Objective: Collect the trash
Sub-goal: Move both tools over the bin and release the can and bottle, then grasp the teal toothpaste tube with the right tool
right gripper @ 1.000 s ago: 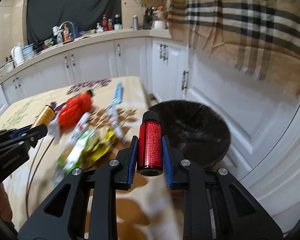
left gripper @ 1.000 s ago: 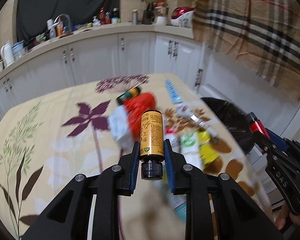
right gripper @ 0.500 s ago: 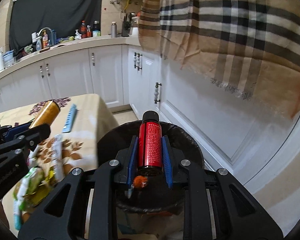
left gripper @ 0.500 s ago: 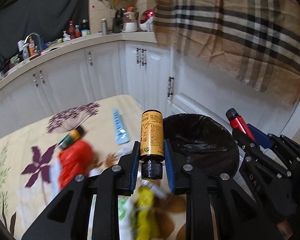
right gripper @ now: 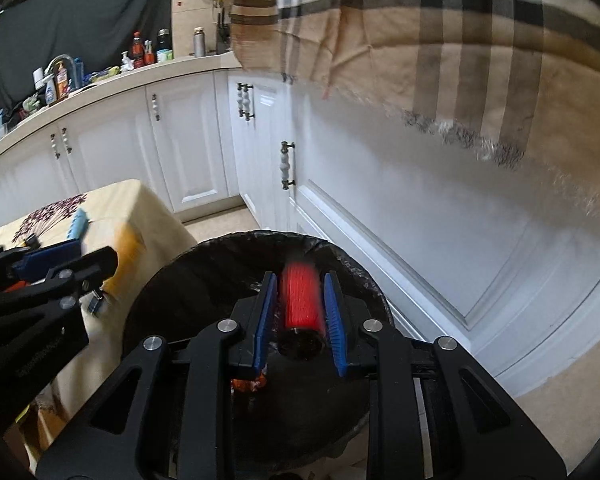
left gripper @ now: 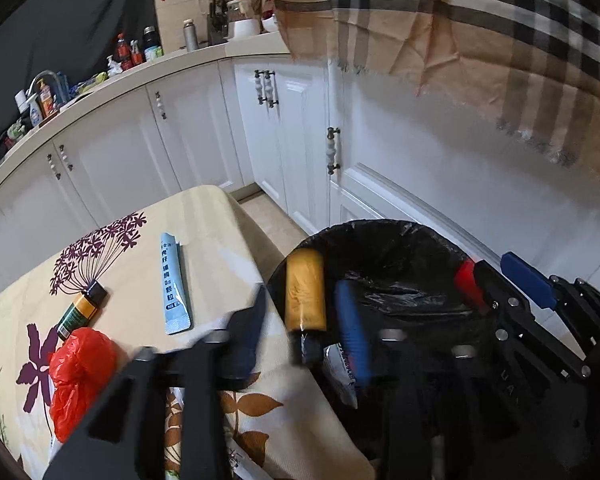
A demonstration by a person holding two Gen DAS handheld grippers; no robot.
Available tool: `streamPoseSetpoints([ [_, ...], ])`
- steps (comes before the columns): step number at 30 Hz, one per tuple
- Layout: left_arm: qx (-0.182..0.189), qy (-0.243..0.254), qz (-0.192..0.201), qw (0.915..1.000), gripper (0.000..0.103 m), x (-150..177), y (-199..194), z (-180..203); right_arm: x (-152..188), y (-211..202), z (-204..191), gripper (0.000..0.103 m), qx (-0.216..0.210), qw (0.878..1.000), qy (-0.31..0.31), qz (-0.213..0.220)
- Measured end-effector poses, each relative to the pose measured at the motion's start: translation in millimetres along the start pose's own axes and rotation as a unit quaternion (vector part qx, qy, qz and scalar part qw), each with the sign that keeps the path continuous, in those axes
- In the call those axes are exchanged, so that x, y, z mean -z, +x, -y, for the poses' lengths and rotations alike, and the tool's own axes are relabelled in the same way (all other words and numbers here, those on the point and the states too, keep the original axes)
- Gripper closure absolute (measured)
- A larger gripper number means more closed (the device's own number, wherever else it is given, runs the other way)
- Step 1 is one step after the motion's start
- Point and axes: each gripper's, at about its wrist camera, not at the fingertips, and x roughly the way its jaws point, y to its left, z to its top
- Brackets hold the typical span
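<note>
Step in hand, as judged: release of two bottles into the bin.

Left wrist view. The left hand-held gripper (left gripper: pixel 300 320) stood wide, jaws well apart and motion-blurred. The yellow bottle (left gripper: pixel 305 294) sat between the jaws, clear of the left finger and near the right one; contact could not be told through the blur. It looked loose, cap toward the camera, just over the near rim of the black-lined bin (left gripper: pixel 384 236). Left of the bin, on the bench (left gripper: pixel 220 216) with the floral cloth, trash remained: a pale blue sachet (left gripper: pixel 172 284), a small green-and-yellow bottle (left gripper: pixel 78 310), a red plastic bag (left gripper: pixel 80 376). The right hand-held gripper (left gripper: pixel 496 280) showed over the bin's right side, a red object at its tip.

Right wrist view. The right hand-held gripper (right gripper: pixel 300 312) was parted slightly wider than the red bottle (right gripper: pixel 300 300), with narrow gaps at both blue pads; the bottle was blurred lengthwise, probably slipping free. It hung directly above the bin (right gripper: pixel 220 248) opening, where orange scraps already lay. The left hand-held gripper (right gripper: pixel 60 268) was left of the bin, at the bench edge.

Next move, as judged: let both bottles fall clear, then return to the bench left of the bin for the remaining pieces. The yellow bottle sat close to the rim and might clip it.
</note>
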Motion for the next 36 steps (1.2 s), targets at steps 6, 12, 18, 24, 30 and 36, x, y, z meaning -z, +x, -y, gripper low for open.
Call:
streamPoseSetpoints([
  [6, -0.005, 0.002, 0.009, 0.9999, 0.049, 0, -4, -1, 1, 2, 4, 0.078, 0.006, 1.0, 0.008, -0.001],
  [12, 0.004, -0.009, 0.019, 0.9998, 0.045, -2, -17, -5, 2, -17, 0, 0.077, 0.008, 1.0, 0.004, 0.008],
  [18, 0.001, -0.017, 0.033, 0.9993, 0.041, 5, -43, -24, 3, -42, -7, 0.069, 0.001, 1.0, 0.003, 0.011],
  [24, -0.026, -0.046, 0.039, 0.9979, 0.037, 29, -74, -63, 18, -73, -30, 0.067, -0.019, 1.0, -0.006, 0.013],
  [30, -0.059, -0.076, 0.03, 0.9949, 0.034, 62, -99, -104, 41, -100, -62, 0.067, -0.049, 0.999, -0.022, 0.001],
  [36, -0.09, -0.101, 0.02, 0.9906, 0.032, 95, -119, -139, 62, -115, -95, 0.067, -0.076, 0.996, -0.039, -0.015],
])
